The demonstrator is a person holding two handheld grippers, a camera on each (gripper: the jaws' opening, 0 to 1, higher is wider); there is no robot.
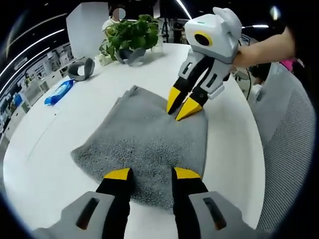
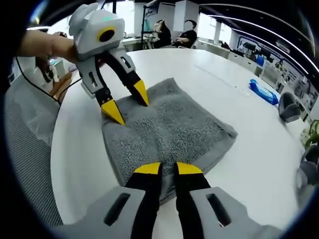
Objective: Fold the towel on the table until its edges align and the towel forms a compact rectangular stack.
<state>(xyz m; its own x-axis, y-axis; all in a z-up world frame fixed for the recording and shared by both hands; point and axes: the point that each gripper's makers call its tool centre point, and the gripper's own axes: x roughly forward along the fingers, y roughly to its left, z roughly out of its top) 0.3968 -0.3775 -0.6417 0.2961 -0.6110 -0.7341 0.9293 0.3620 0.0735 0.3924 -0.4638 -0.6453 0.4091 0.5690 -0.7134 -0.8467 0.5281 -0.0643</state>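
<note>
A grey towel (image 1: 144, 137) lies folded into a thick rectangle on the round white table (image 1: 50, 154). My left gripper (image 1: 152, 173) is open, its yellow tips hovering over the towel's near edge. In the right gripper view the left gripper (image 2: 127, 102) comes in from the upper left and straddles the far corner of the towel (image 2: 169, 124). My right gripper (image 2: 168, 168) has its jaws drawn almost together on the towel's edge. The left gripper view shows the right gripper (image 1: 180, 109) with its tips pressed into the towel's far right corner, a hand (image 1: 264, 47) holding it.
A potted plant (image 1: 132, 32), a grey curved object (image 1: 82, 68) and a blue packet (image 1: 59, 92) sit at the table's far side. A mesh chair (image 1: 289, 144) stands close to the table edge. People (image 2: 189, 32) sit in the background.
</note>
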